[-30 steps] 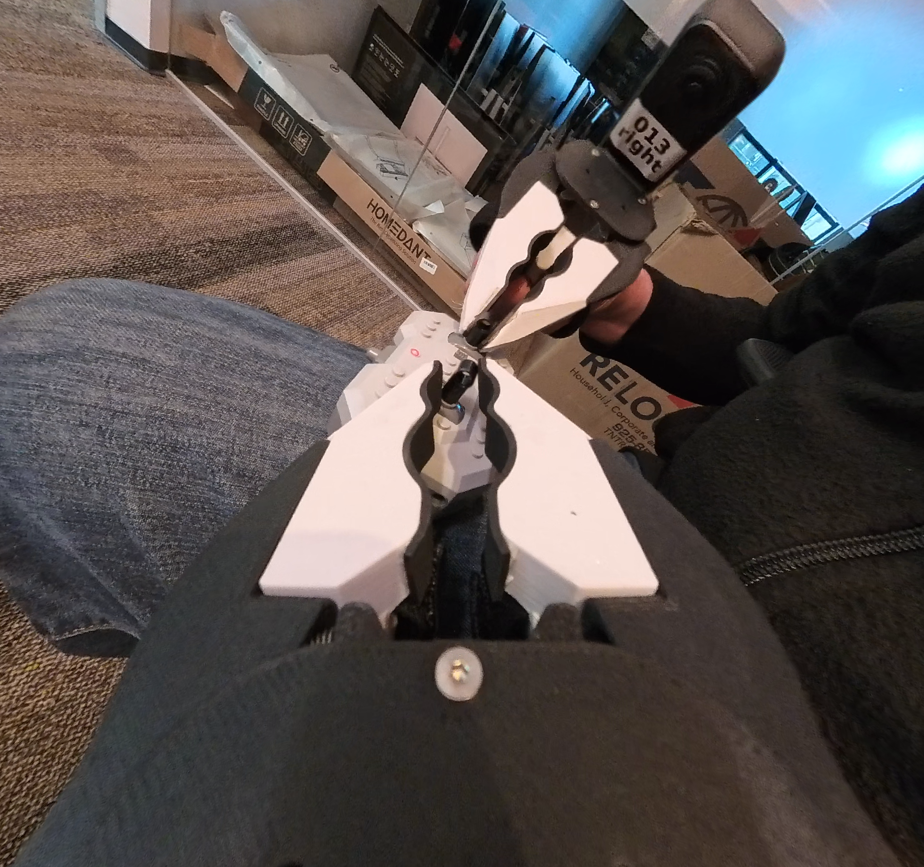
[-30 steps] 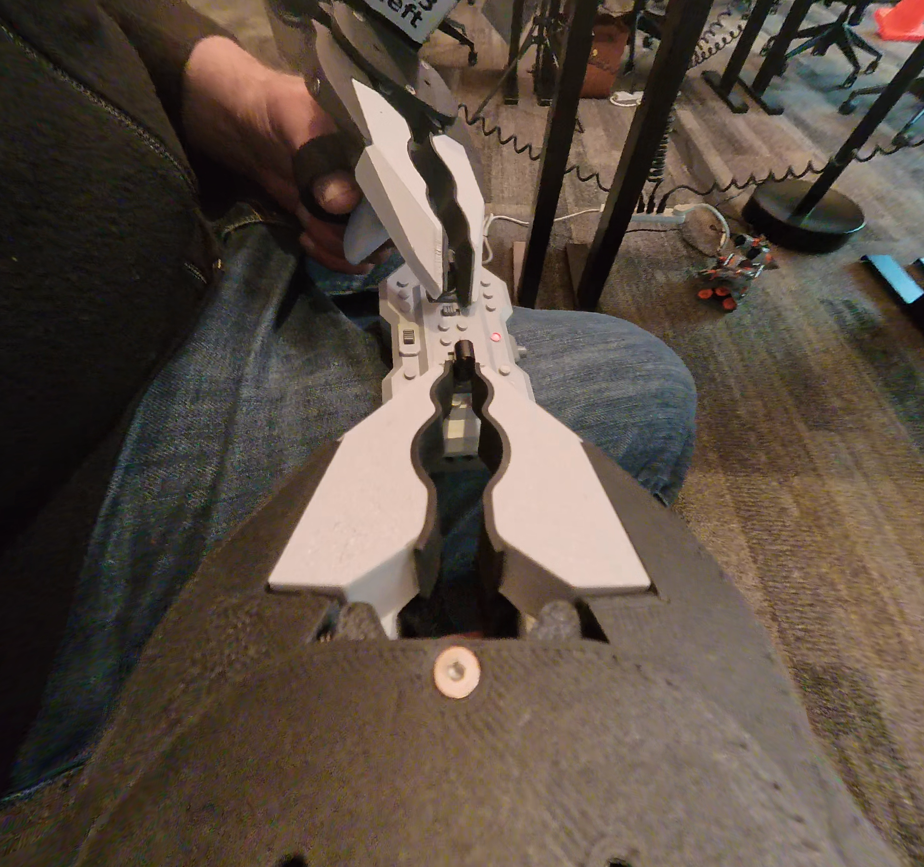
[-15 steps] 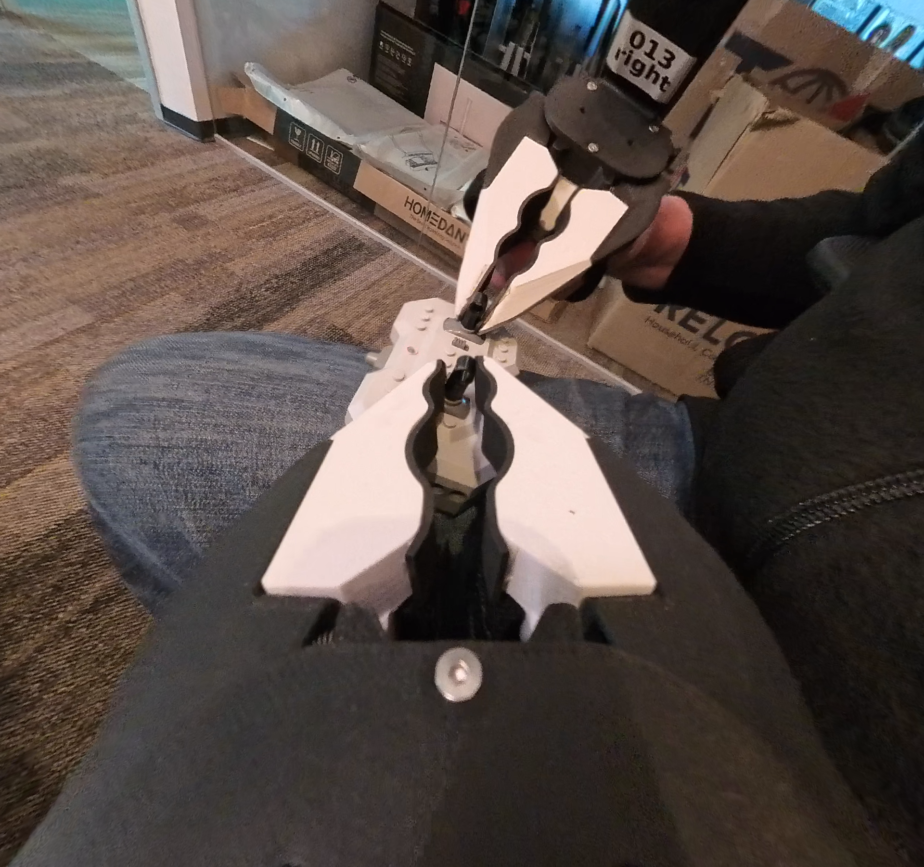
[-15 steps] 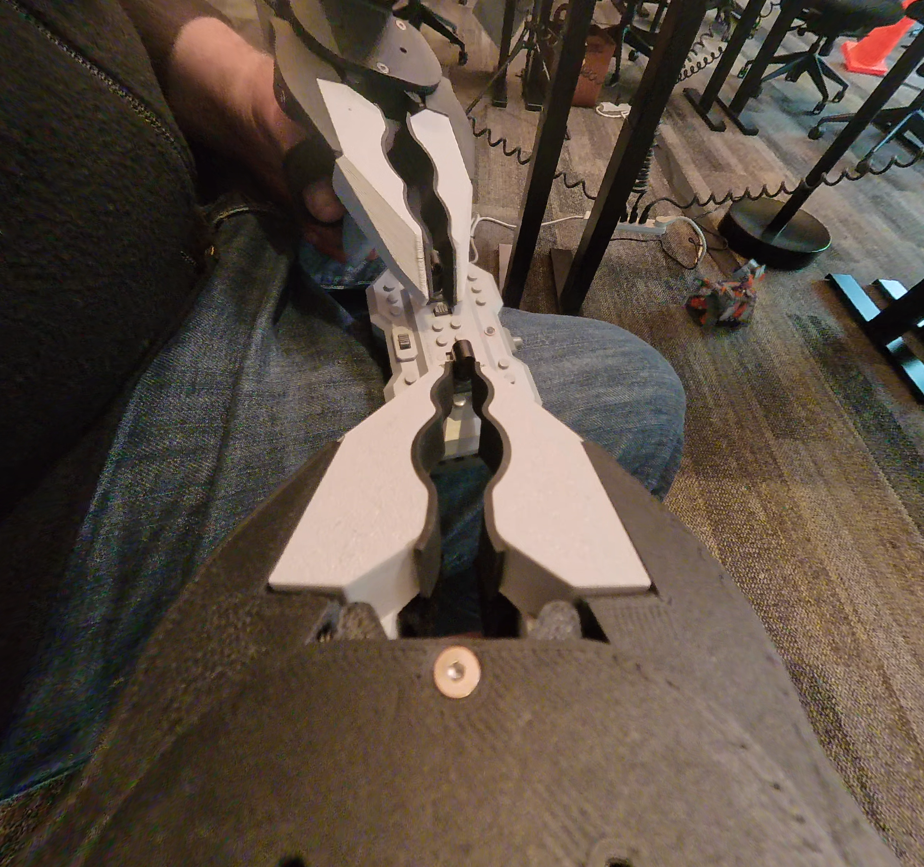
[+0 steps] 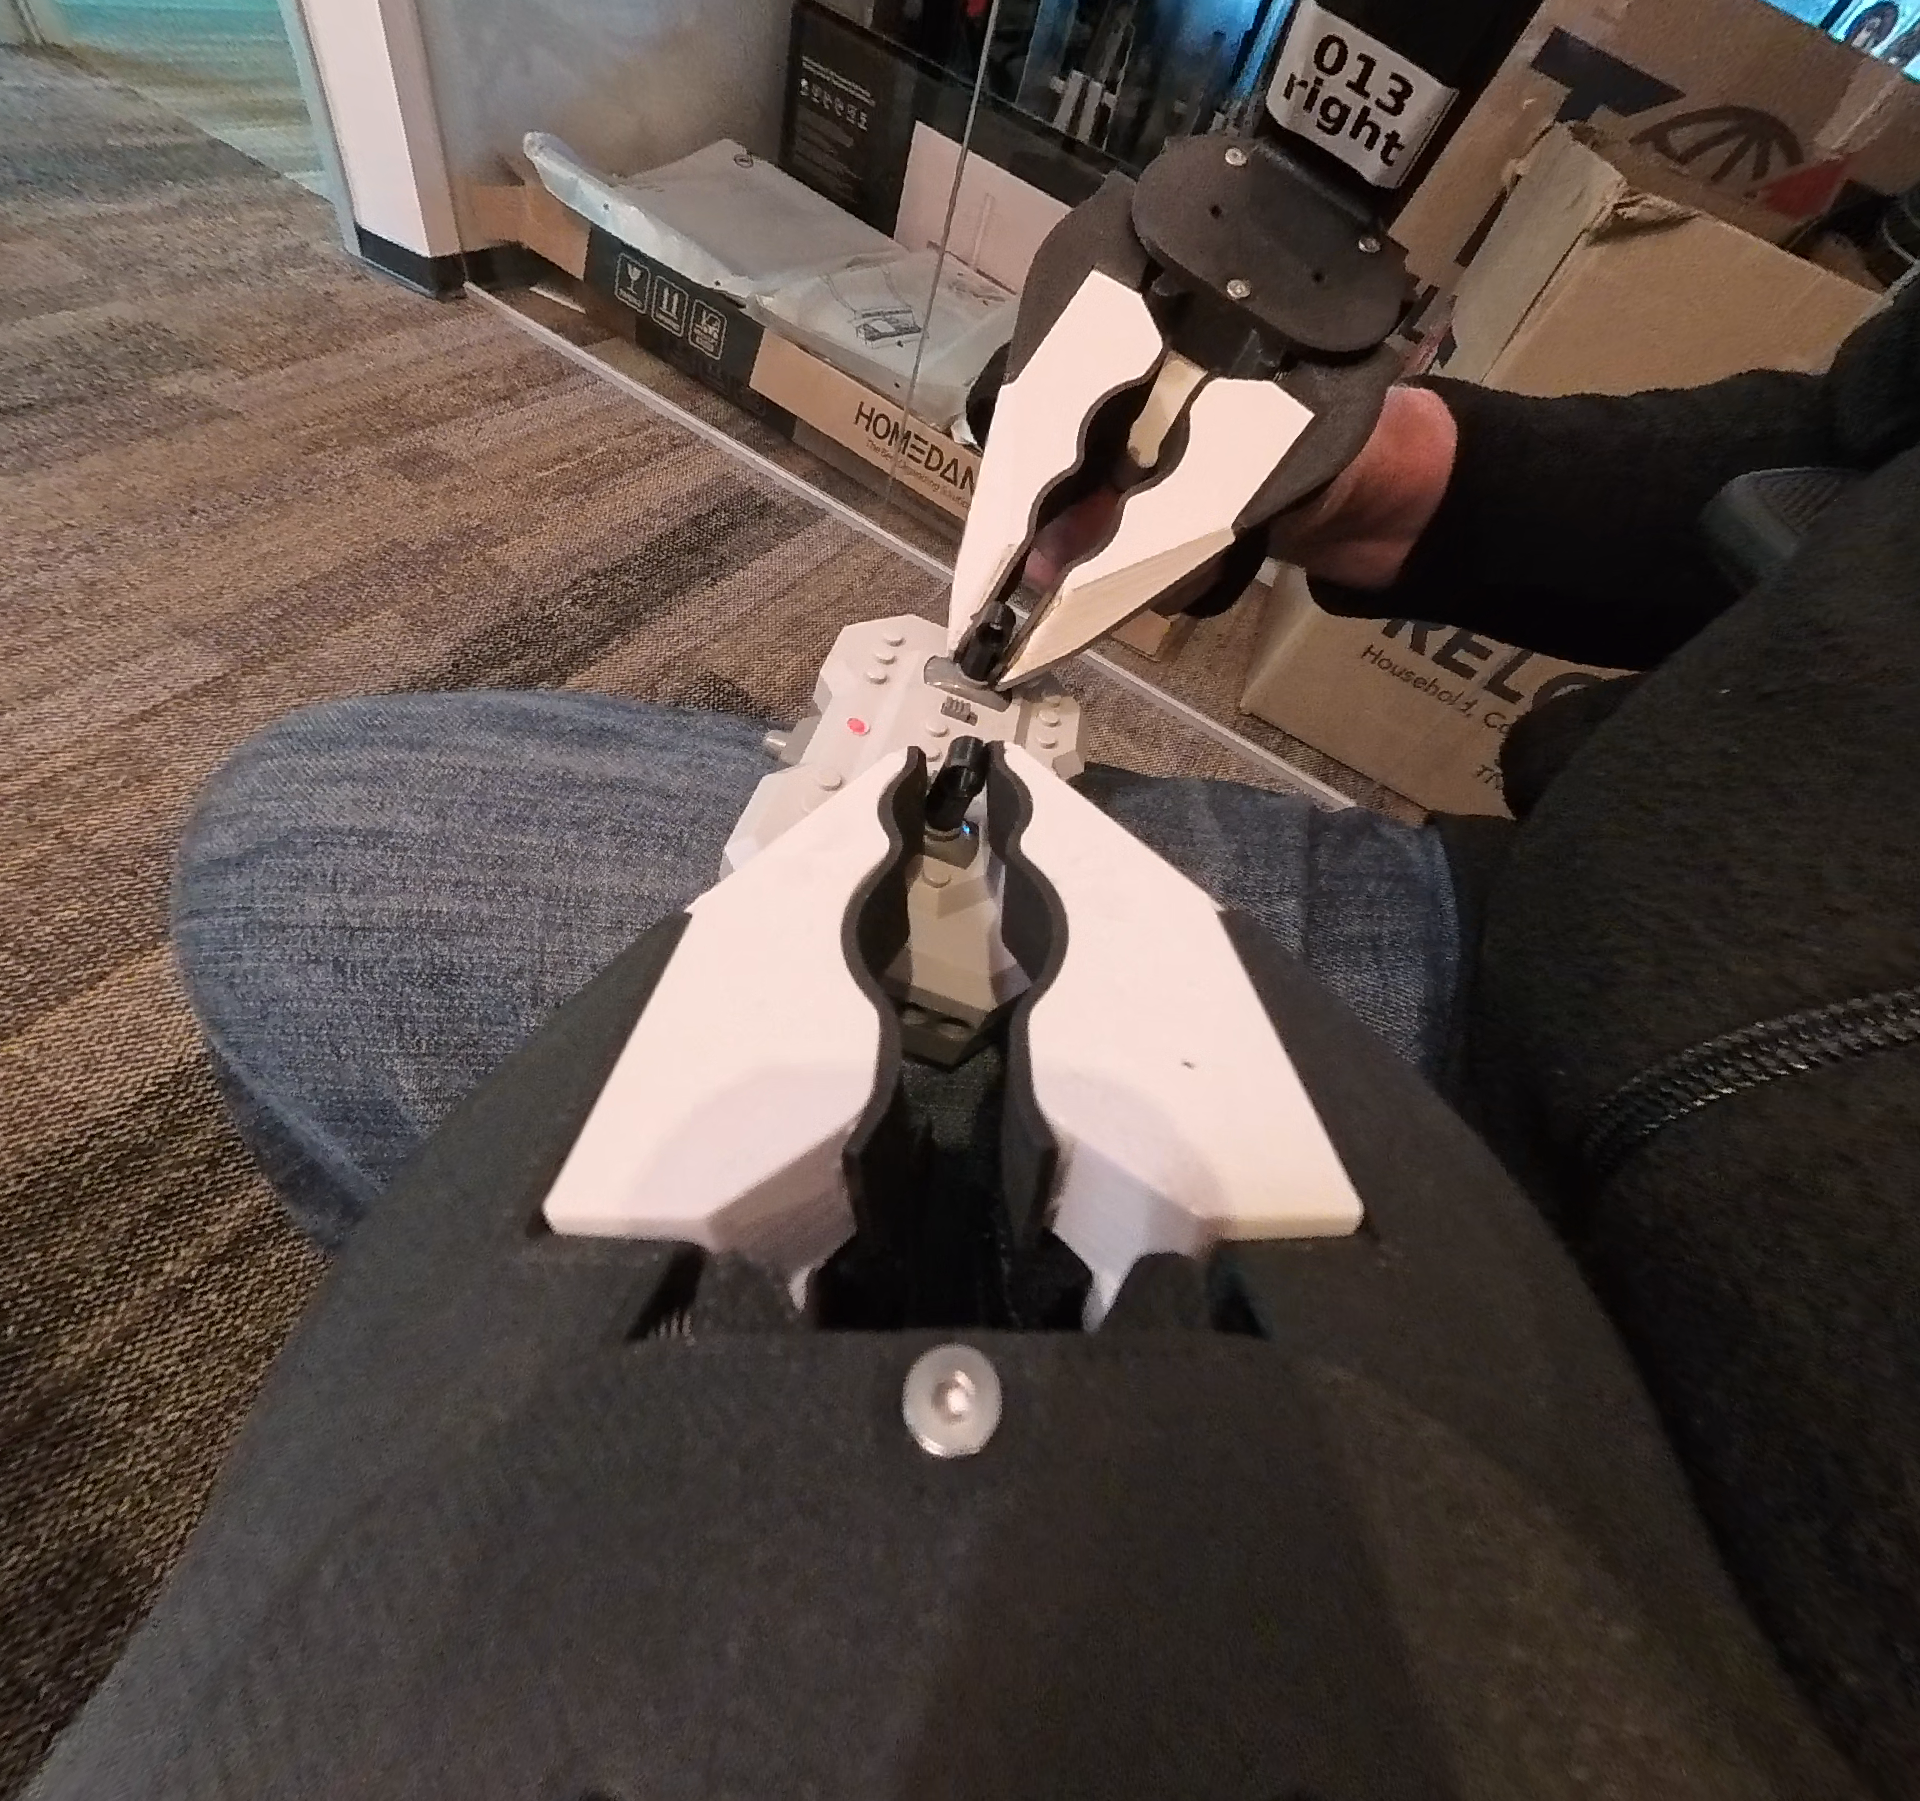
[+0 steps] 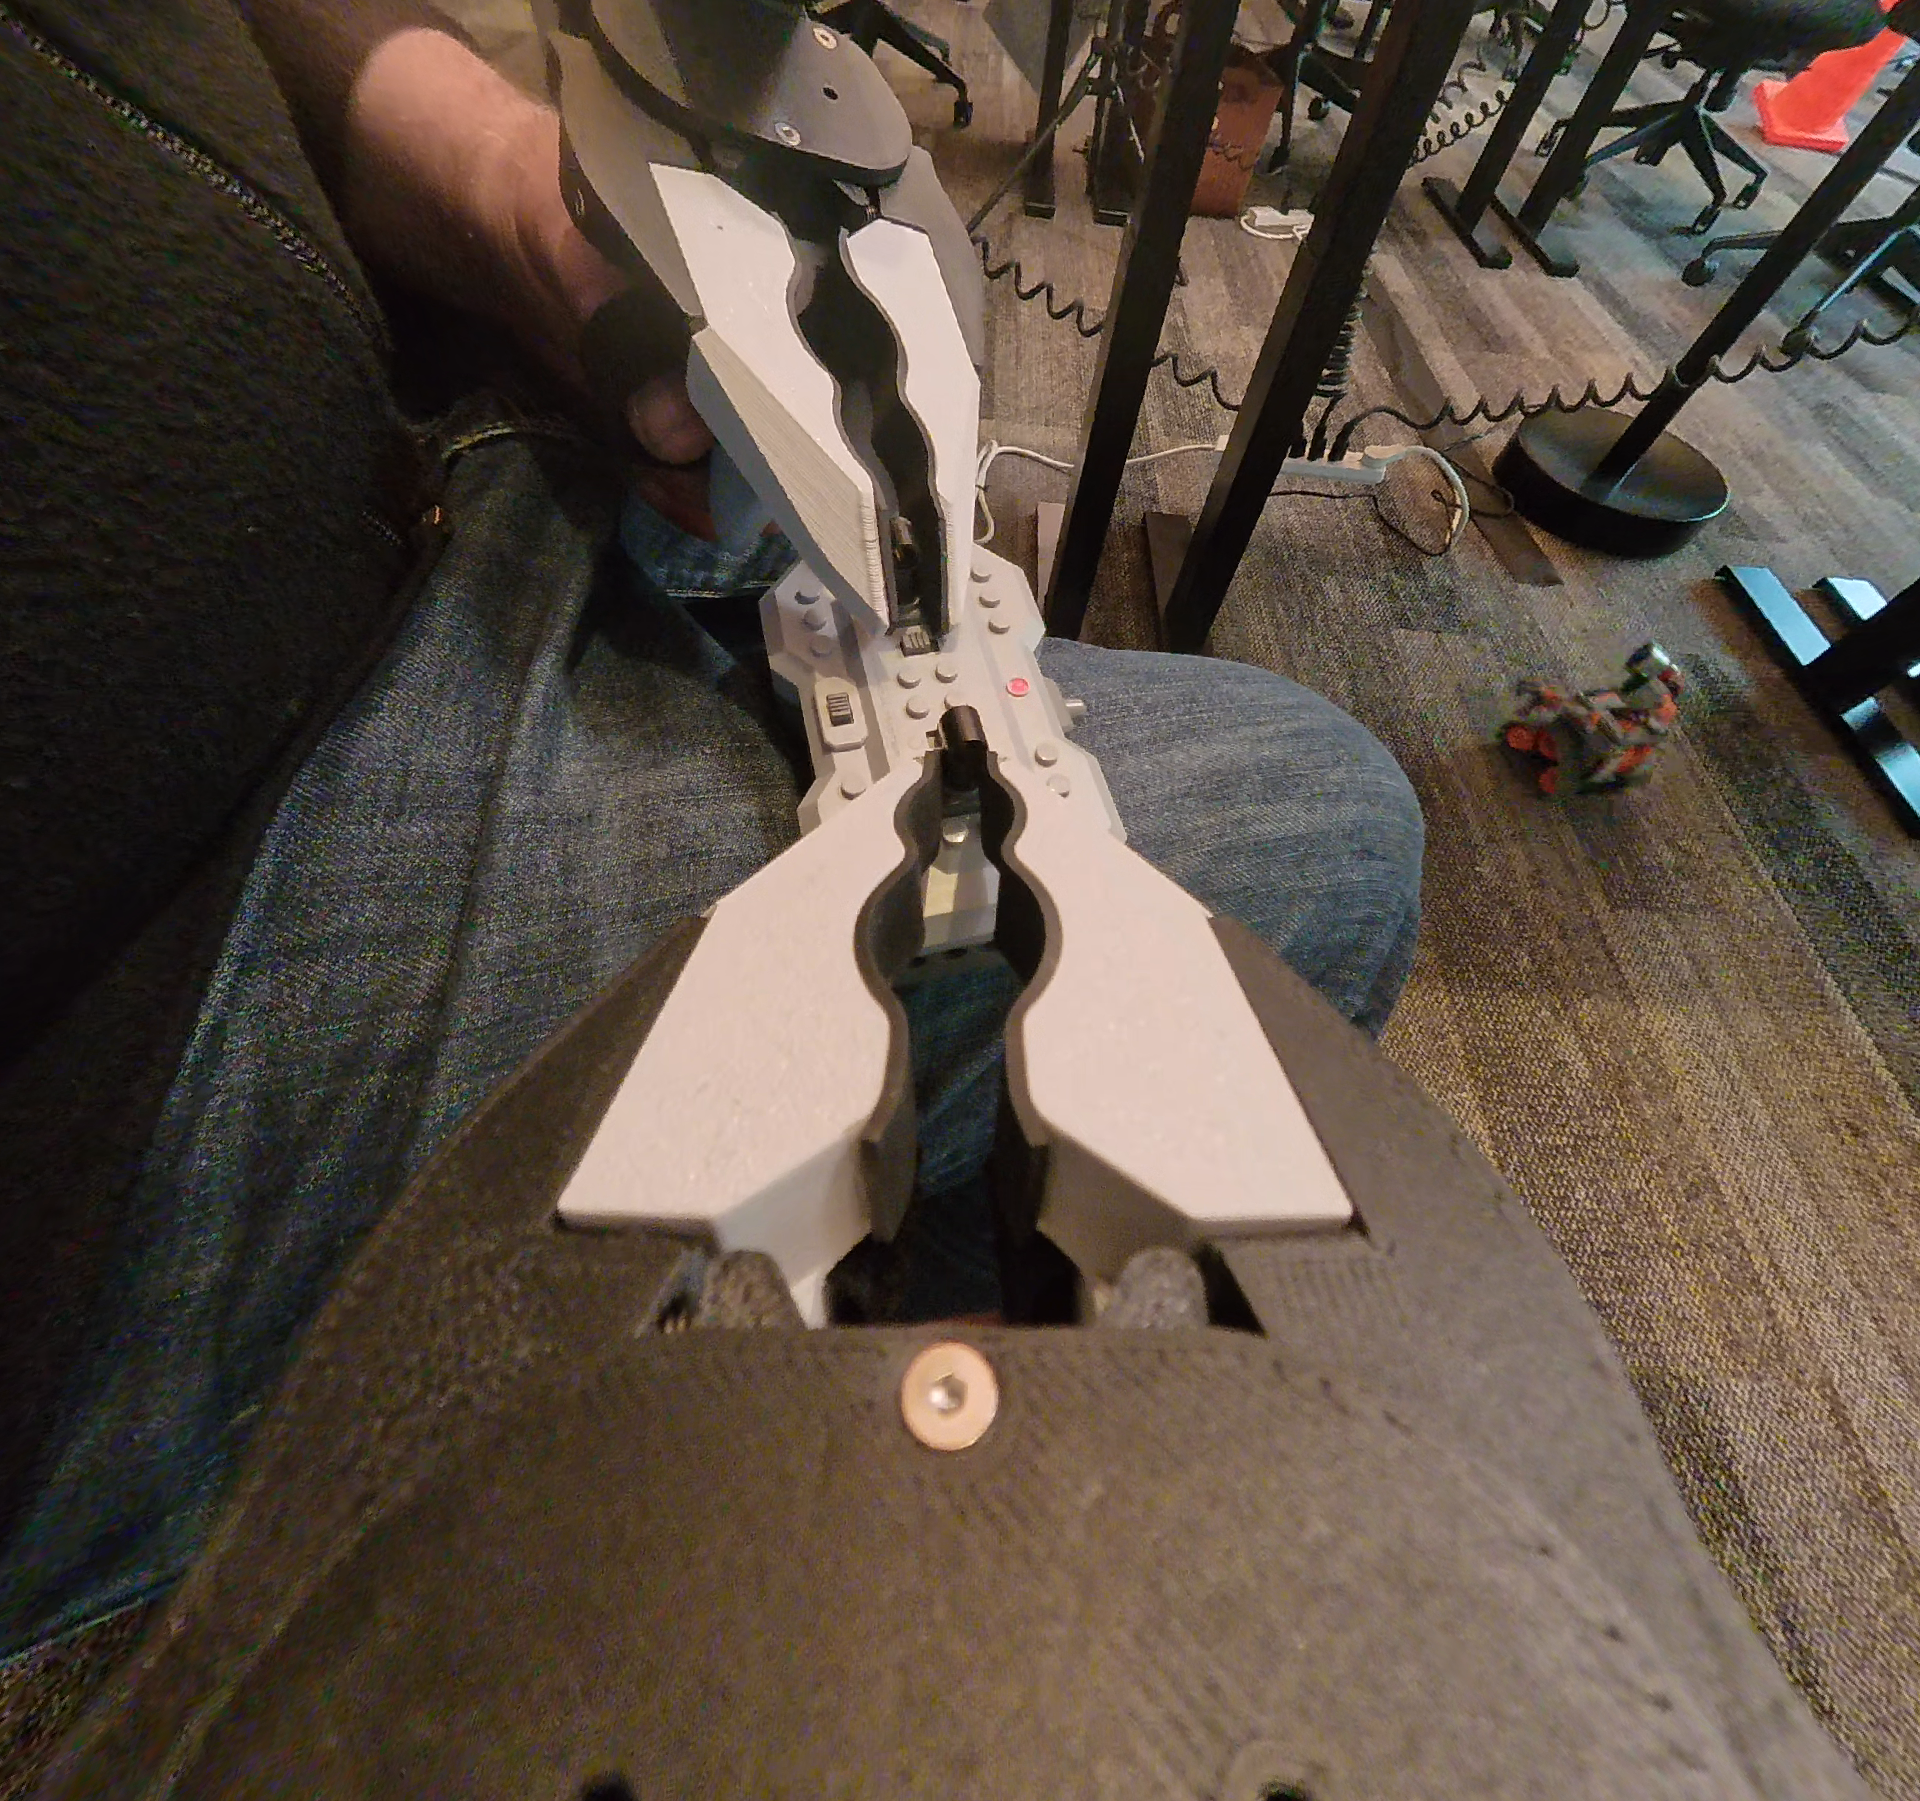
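A grey brick-built controller (image 5: 883, 702) with a red light (image 5: 855, 725) lies on a person's denim-clad knee (image 5: 468, 868). Two short black sticks stand up from it. My left gripper (image 5: 954, 764) is shut on the nearer black stick (image 5: 951, 795). My right gripper (image 5: 992, 665) comes down from above and is shut on the farther black stick (image 5: 982, 634). In the right wrist view, my right gripper (image 6: 961, 769) pinches its stick (image 6: 961, 728) over the controller (image 6: 914, 686), and the left gripper (image 6: 914, 613) stands just beyond. A hand holds each gripper.
Patterned carpet (image 5: 312, 401) surrounds the knee. Cardboard boxes (image 5: 1662, 297) and a flat carton (image 5: 831, 401) lie along a glass wall. Black table legs (image 6: 1278, 297), a round black base (image 6: 1621, 484), coiled cables, a small brick-built vehicle (image 6: 1590, 723) and an orange cone (image 6: 1829, 89) stand to the right. My left and right fingertips are right by each other.
Both grippers have stayed shut on their sticks. The left wrist view has rolled level, and the two grippers have tilted more upright over the controller.
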`<state>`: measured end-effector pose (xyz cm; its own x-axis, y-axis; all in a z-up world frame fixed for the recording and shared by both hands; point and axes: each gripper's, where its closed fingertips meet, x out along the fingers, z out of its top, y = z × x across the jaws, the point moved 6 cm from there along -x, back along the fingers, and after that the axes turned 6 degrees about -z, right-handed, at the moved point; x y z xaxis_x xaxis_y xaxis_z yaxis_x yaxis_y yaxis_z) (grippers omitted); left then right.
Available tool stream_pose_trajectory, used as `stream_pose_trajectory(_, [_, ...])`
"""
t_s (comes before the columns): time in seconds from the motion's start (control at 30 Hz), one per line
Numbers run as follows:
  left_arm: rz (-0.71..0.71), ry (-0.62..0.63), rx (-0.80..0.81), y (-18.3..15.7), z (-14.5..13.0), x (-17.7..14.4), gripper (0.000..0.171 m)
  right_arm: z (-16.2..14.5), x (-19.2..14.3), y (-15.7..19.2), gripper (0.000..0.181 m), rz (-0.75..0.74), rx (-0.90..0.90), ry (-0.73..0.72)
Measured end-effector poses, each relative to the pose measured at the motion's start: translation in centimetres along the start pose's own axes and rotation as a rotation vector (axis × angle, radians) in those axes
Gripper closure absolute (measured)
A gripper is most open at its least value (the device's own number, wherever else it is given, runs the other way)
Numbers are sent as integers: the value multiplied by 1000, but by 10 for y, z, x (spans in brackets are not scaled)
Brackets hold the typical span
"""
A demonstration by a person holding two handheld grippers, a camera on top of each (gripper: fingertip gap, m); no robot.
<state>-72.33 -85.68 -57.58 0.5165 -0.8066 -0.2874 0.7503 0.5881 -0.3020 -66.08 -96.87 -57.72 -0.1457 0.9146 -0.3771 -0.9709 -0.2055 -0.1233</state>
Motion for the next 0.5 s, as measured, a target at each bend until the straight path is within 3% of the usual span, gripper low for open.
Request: stream_pose_trajectory(0.5, [-4,-9,-16,1,0,1,162,0,-1,-2,176,8,14,6])
